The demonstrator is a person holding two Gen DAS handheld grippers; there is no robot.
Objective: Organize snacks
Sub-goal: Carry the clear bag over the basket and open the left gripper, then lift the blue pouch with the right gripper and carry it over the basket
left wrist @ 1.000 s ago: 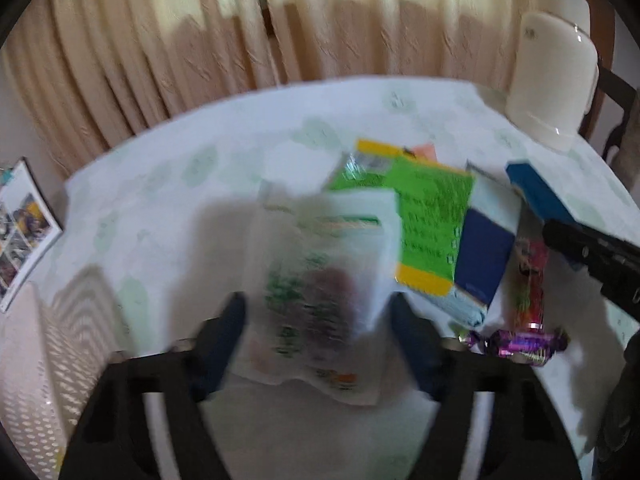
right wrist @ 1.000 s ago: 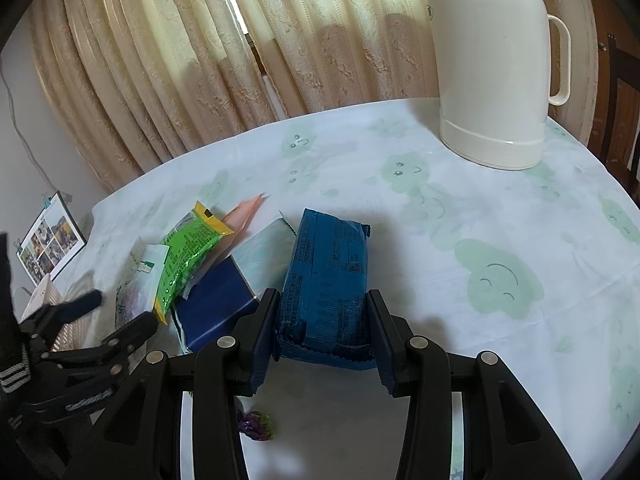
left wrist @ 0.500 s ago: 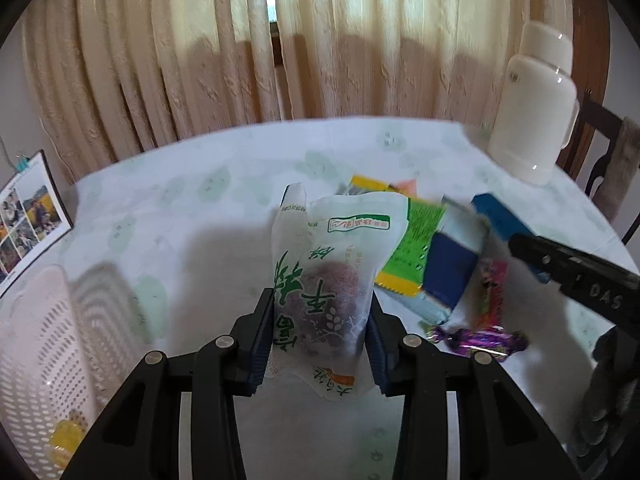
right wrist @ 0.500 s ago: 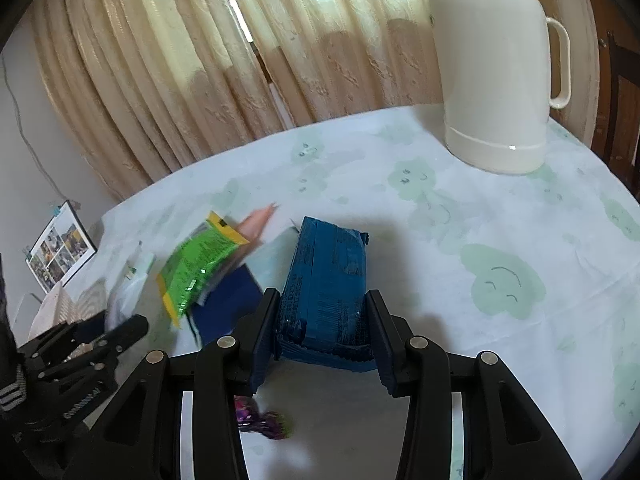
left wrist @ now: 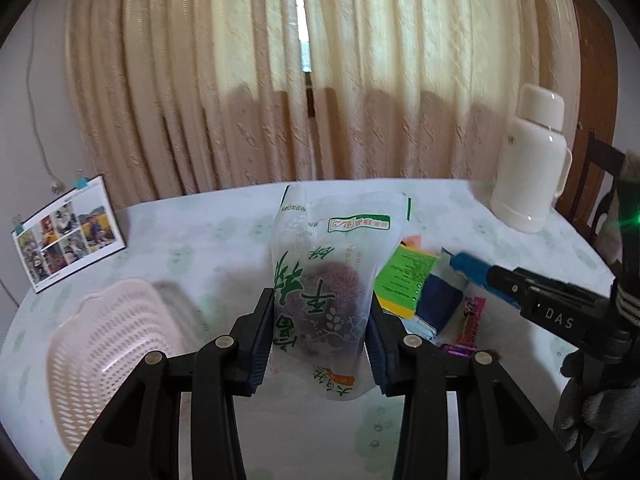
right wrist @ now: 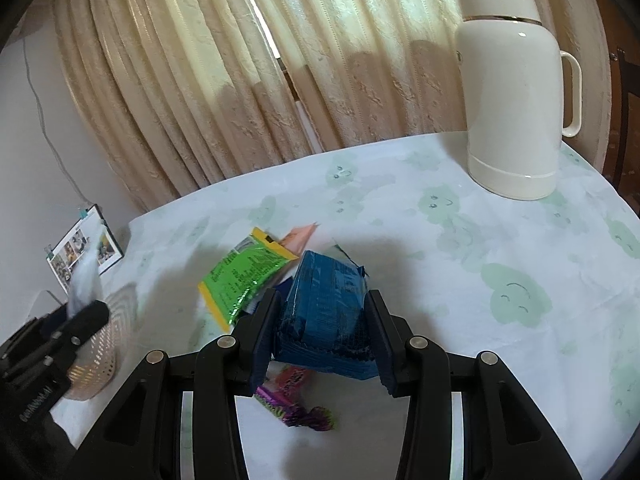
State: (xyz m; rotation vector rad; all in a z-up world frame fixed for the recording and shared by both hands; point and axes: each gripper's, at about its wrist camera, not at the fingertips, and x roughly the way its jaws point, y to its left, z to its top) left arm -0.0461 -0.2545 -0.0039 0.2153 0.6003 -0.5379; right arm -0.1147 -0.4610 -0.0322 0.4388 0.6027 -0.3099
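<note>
Since a second earlier the left gripper (left wrist: 320,336) clamped on the translucent white snack bag (left wrist: 328,284) and lifted it clear of the table (left wrist: 208,240); basket (left wrist: 108,356) sat left of its jaws. Right gripper (right wrist: 326,340) was closed on the blue pack (right wrist: 326,312), candies (right wrist: 296,404) below, green packet (right wrist: 240,276) ahead-left. Risk: the limp bag sags and slips out in transit.

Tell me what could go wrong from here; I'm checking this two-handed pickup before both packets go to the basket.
1. The left gripper pinches only the lower part of the floppy white packet; its tall top could sag or slip.
2. The right gripper clamps the blue packet above loose candy, which could get knocked.
3. The basket sits left; both hands could collide.
</note>
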